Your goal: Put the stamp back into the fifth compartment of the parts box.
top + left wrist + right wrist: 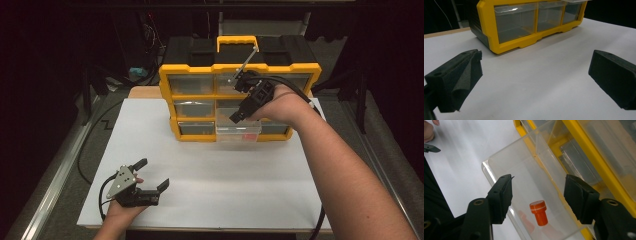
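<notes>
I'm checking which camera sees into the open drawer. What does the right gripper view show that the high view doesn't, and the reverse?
Right gripper view alone: a small orange capped piece lying loose on the floor of the clear pulled-out drawer, below the open right claw.

High view alone: the organizer's yellow carry handle, the whole white table and the open left claw resting near the front edge.

Both: the yellow drawer organizer with one bottom drawer pulled out.
</notes>
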Available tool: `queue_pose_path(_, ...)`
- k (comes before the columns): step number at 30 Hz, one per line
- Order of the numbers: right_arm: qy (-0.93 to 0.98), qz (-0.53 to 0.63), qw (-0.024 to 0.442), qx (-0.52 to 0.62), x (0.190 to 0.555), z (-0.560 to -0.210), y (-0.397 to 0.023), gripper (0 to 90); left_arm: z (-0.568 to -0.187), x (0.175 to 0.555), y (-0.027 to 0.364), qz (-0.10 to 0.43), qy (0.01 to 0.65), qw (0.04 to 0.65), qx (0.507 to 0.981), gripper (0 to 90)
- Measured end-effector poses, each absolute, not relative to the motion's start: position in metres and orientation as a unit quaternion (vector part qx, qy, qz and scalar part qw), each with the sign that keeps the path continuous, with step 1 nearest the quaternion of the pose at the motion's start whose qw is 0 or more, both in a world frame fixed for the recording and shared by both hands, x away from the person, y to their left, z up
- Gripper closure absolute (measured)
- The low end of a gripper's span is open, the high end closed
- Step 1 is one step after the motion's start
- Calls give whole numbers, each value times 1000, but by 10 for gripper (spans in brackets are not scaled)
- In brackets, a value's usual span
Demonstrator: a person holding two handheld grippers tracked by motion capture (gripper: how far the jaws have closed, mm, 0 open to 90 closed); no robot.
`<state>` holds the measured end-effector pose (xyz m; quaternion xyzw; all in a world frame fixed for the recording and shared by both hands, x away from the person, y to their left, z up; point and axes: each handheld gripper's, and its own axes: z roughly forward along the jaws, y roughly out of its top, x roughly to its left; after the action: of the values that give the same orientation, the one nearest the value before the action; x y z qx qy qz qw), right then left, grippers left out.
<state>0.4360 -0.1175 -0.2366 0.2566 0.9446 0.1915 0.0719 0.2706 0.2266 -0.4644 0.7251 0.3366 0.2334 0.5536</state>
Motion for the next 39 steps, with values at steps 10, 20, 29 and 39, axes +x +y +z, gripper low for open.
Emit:
queue_pose_path(10,947,182,71,257,422,-231,-137,269,-464,271,227,233,338,553,725,3)
queue_pose_path(20,946,175,72,262,410,-235,-152,153,-464,271,228,235,340,553,724,3)
queue_pose_path(29,943,170,77,276,398,-242,-167,21,-464,271,228,235,342,552,723,3)
queue_pose_path(39,941,159,80,288,383,-256,-190,3,-464,270,229,236,344,554,721,3)
